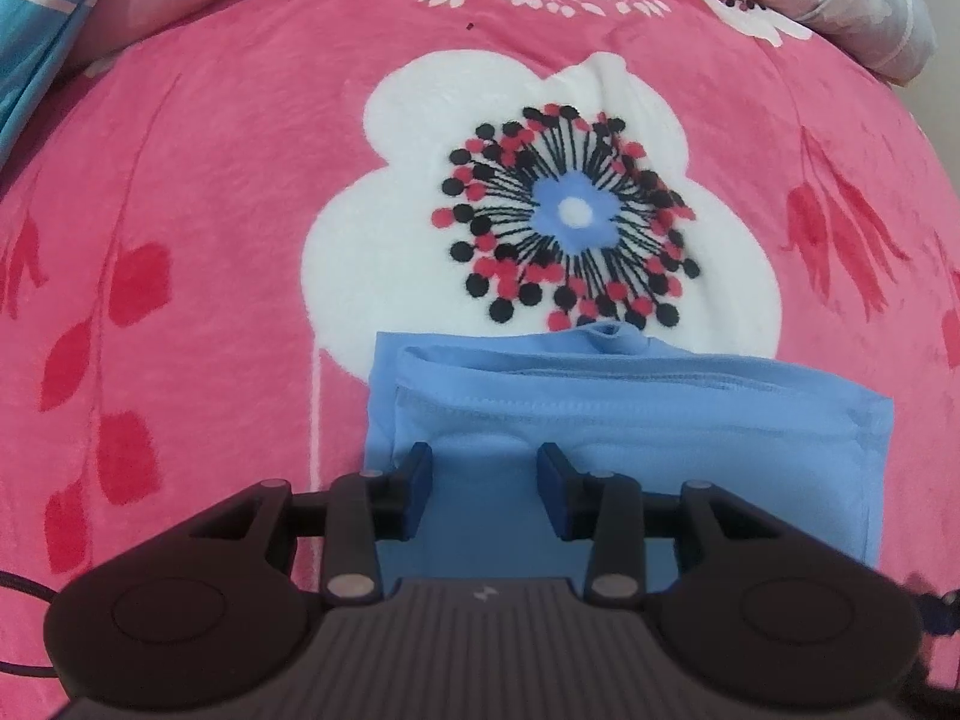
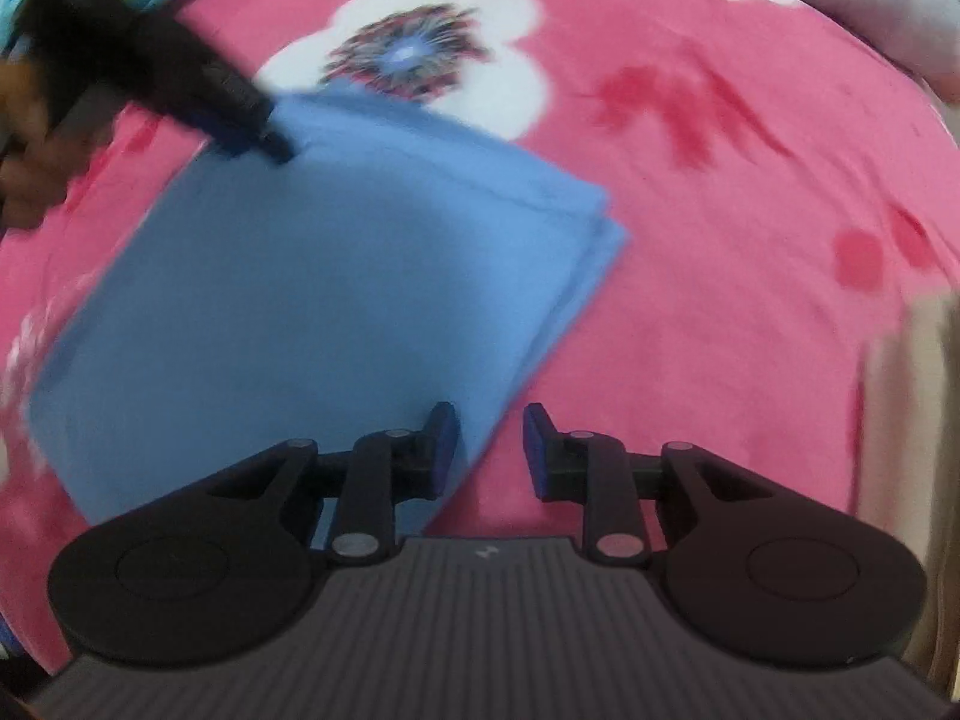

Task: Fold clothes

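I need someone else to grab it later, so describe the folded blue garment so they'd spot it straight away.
Find the pink blanket with the big white flower. Just below that flower lies the folded blue garment, the only plain, pattern-free cloth there.

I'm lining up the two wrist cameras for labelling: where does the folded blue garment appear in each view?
Left wrist view: the folded blue garment fills the lower centre, just beyond the open left gripper.
Right wrist view: it spreads across the left and centre, its right edge running down between the open jaws of the right gripper.
Shared landmark: the white flower on the pink blanket, bordering the garment's far edge.
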A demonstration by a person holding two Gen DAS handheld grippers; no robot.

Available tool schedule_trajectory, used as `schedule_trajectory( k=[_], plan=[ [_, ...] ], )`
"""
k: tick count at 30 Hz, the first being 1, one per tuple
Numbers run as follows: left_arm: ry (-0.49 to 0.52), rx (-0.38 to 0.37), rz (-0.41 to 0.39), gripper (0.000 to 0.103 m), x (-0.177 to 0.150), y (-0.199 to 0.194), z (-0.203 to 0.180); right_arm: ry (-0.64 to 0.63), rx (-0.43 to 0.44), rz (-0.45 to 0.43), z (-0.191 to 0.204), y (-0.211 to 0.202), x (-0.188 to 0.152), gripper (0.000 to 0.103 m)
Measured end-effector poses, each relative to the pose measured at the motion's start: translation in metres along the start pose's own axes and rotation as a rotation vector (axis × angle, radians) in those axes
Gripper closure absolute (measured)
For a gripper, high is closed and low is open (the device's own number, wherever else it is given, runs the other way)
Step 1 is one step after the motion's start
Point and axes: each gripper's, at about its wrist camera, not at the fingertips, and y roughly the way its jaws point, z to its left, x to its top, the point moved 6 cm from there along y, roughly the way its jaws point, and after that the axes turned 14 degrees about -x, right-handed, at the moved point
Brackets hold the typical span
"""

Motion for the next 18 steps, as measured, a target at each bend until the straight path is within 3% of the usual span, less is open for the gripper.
schedule_trajectory(
  k=[6, 10, 14, 18],
  plan=[
    [0.007, 0.013, 0.000, 0.063, -0.002, 0.000, -0.002, -0.045, 0.084, -0.076, 0.025, -0.032, 0.000, 0.080],
    [0.008, 0.016, 0.000, 0.063, -0.003, 0.000, -0.002, -0.075, 0.149, -0.049, 0.045, -0.029, -0.008, 0.080],
    [0.017, 0.014, -0.003, 0.062, -0.004, 0.000, -0.001, -0.097, 0.112, 0.026, 0.045, -0.016, -0.026, 0.081],
    [0.029, 0.016, -0.008, 0.062, -0.006, 0.000, -0.001, -0.034, 0.030, 0.059, 0.020, -0.015, -0.035, 0.080]
  ],
)
